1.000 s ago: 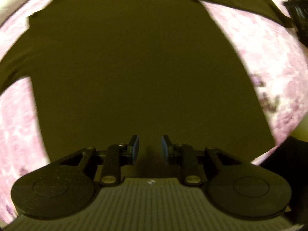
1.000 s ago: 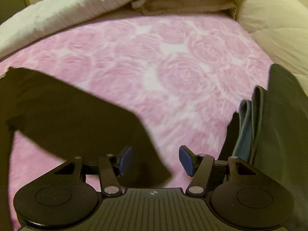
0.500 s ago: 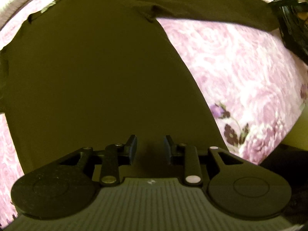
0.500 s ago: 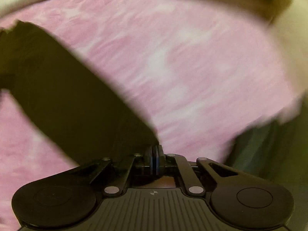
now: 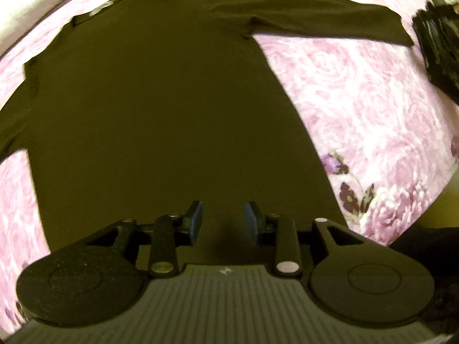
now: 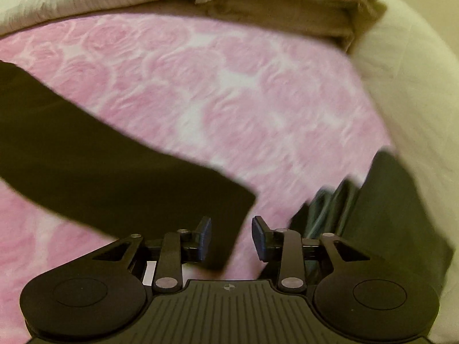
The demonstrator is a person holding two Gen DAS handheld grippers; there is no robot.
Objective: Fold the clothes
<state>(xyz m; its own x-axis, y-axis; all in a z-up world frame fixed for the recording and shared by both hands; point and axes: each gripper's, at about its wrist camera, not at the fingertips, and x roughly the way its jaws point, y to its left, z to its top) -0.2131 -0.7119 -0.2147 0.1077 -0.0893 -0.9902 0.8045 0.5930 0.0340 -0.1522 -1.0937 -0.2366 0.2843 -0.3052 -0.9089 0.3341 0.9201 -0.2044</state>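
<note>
Left gripper (image 5: 223, 219), lower centre of my left view: jaws part-open, just been widening, nothing between the pads; I see it hanging over the lower hem area of the shirt (image 5: 160, 109).

Right gripper (image 6: 231, 236), lower centre of my right view: jaws part-open, just reopened, no cloth pinched. The left pad sits over the sleeve (image 6: 120, 183) end; the right pad is over bare blanket.

Shirt: dark, long-sleeved, spread flat, filling most of the left view. Collar at the top of the frame with a pale label at upper left. One sleeve runs out to the upper right, its cuff near the frame edge.

Sleeve, right view: a dark band from the left edge down to lower centre, cuff lying flat on the blanket.

Blanket (image 6: 229, 91): pink, rose pattern, under everything.

Bedding (image 6: 272, 5): folded beige layers along the top of the right view.

Pile (image 6: 387, 215): dark clothes, lower right of the right view, apart from the sleeve.
</note>
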